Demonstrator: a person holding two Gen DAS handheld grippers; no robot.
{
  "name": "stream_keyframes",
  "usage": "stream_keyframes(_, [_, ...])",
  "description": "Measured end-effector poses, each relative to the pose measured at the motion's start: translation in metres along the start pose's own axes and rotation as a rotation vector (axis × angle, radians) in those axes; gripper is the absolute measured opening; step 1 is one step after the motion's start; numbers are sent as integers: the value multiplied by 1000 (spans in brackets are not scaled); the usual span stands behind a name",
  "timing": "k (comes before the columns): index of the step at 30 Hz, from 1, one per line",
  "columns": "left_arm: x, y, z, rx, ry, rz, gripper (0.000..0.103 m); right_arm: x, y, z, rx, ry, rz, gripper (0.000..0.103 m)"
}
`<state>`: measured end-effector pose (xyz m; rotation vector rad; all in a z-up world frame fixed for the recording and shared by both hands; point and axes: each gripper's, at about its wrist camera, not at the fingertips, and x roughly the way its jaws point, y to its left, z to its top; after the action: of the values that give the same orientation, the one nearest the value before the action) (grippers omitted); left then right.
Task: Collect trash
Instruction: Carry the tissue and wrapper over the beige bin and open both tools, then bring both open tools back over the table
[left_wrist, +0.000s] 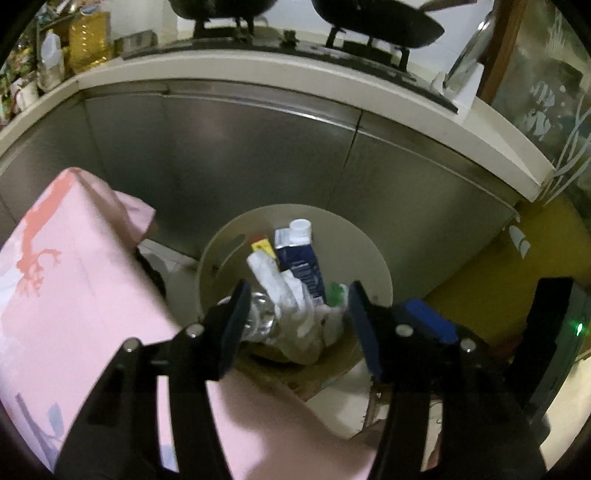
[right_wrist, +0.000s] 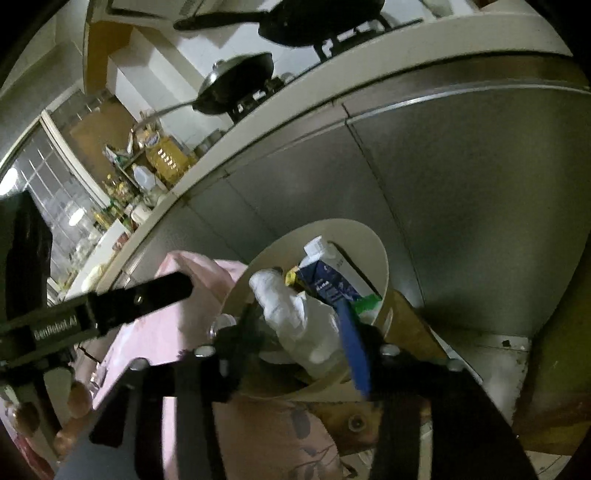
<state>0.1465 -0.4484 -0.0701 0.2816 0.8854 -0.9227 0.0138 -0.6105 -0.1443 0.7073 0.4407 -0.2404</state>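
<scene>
A: Grippers?
B: Left gripper (left_wrist: 295, 310) is hanging over the bin (left_wrist: 376, 251), jaws apart, gripping nothing. Right gripper (right_wrist: 295, 332) likewise, parted and empty.
A: Trash?
B: Sitting in the bin: crumpled white paper (left_wrist: 295, 306) between the tips, clear plastic bottle (left_wrist: 260, 317) at 9 o'clock of it, navy carton (left_wrist: 299, 258) at 12.

One text can be read: pale lettering that looks like "DenRobot.AI", some letters unsure, on the dark body of the left gripper (right_wrist: 55, 326), at about nine o'clock in the right wrist view. The dark blue carton (left_wrist: 301, 262) in the bin, near the middle of the left wrist view, carries pale print too small and blurred to read.
</scene>
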Motion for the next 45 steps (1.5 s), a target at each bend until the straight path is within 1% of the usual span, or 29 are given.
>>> stream_keyframes(4, [-35, 7, -20, 6, -56, 63, 53, -22, 5, -2, 44, -30, 21, 47])
stream_keyframes(6, [-54, 11, -36, 11, -82, 119, 53, -32, 6, -7, 75, -34, 25, 47])
stream_keyframes(8, [-69, 14, -50, 16, -96, 169, 53, -40, 9, -16, 108, -26, 29, 47])
stream_keyframes(12, [-97, 20, -79, 26, -117, 270, 53, -53, 24, -32, 133, 2, 39, 47])
stream_keyframes(16, [-128, 29, -102, 10, -146, 351, 53, -64, 47, -44, 107, 32, 69, 47])
stream_keyframes(18, [-140, 30, -110, 4, -162, 379, 54, -70, 60, -47, 85, 34, 83, 47])
stream_keyframes(19, [-149, 32, -115, -1, -173, 394, 55, -73, 67, -49, 76, 34, 92, 47])
stream_keyframes(20, [-154, 33, -118, -6, -180, 405, 61, -76, 73, -49, 69, 34, 99, 47])
stream_keyframes(21, [-161, 34, -122, -11, -191, 416, 62, -80, 80, -50, 60, 31, 109, 47])
stream_keyframes(26, [-189, 38, -138, -37, -219, 432, 62, -94, 106, -52, 25, 16, 131, 49])
stream_keyframes(31, [-204, 40, -148, -50, -222, 448, 63, -103, 122, -56, 5, 19, 131, 57])
stream_keyframes(36, [-214, 43, -157, -67, -223, 457, 64, -105, 127, -61, 6, 27, 127, 58])
stream_keyframes(45, [-219, 43, -161, -72, -219, 468, 64, -108, 126, -62, 17, 18, 117, 58])
